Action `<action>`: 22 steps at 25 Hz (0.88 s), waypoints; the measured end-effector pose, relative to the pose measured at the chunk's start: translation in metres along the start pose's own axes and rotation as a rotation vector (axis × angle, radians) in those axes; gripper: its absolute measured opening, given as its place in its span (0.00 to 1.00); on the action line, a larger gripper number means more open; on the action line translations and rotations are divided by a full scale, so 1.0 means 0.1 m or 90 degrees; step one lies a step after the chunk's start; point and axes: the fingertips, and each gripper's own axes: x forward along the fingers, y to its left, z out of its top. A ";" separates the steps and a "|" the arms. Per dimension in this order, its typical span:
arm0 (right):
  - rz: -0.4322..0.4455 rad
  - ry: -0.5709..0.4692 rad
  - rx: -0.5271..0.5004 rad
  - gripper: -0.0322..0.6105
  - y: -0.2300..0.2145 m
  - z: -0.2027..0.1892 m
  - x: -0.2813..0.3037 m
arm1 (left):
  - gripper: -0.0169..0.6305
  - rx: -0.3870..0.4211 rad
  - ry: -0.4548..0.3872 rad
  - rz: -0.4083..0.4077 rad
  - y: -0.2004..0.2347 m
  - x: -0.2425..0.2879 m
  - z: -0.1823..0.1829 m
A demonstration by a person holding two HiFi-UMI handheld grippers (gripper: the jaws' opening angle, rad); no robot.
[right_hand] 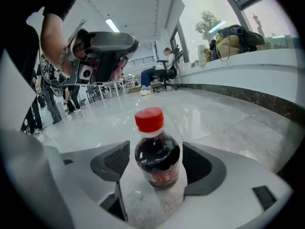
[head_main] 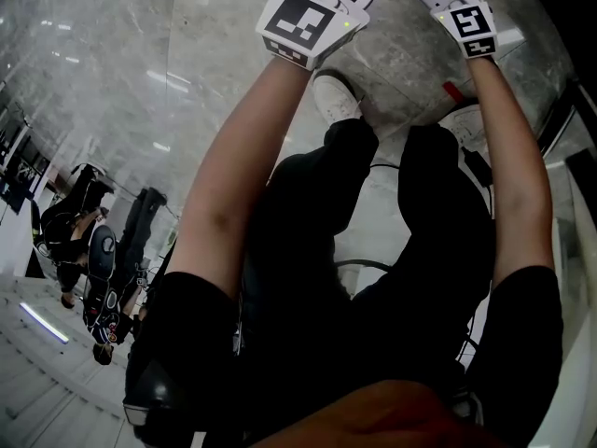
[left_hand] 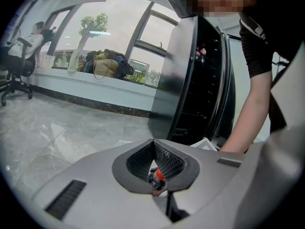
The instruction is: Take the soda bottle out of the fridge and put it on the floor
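Because the small plastic soda bottle with the red cap and dark drink [right_hand: 157, 154] stands right between the two jaws of my right gripper [right_hand: 156, 163], that is the one I watch. Its jaws are wide apart, with a gap on each side, so they hold nothing. The bottle stands straight up on the shiny grey stone floor [right_hand: 228, 128], cap on top, so I think the putting-down is done. The right gripper is much the nearer one. To leave, I would pull it straight back, away from the bottle, and not swing sideways, or a jaw could knock it over. My left gripper [left_hand: 154, 149] is held higher and farther off, its jaws pressed together and empty. Far behind it stands the tall black fridge [left_hand: 190, 80], open.
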 end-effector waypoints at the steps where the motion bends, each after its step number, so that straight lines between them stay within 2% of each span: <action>1: -0.003 -0.003 0.001 0.55 0.00 0.08 -0.06 | 0.03 -0.002 -0.002 0.001 -0.03 -0.02 0.06; 7: -0.034 -0.017 -0.004 0.55 0.07 0.76 -0.69 | 0.03 -0.015 -0.012 0.009 -0.28 -0.34 0.69; 12: -0.031 -0.063 -0.036 0.55 0.40 1.80 -1.41 | 0.03 -0.028 -0.026 0.005 -0.71 -0.91 1.46; 14: -0.020 -0.109 -0.058 0.55 0.51 2.32 -1.71 | 0.03 -0.002 -0.040 -0.003 -0.91 -1.09 1.87; 18: -0.039 -0.177 -0.026 0.54 0.80 3.36 -2.45 | 0.03 0.056 -0.055 -0.019 -1.34 -1.49 2.64; 22: -0.052 -0.214 -0.090 0.54 1.14 4.19 -3.21 | 0.03 0.079 -0.078 -0.032 -1.74 -1.88 3.45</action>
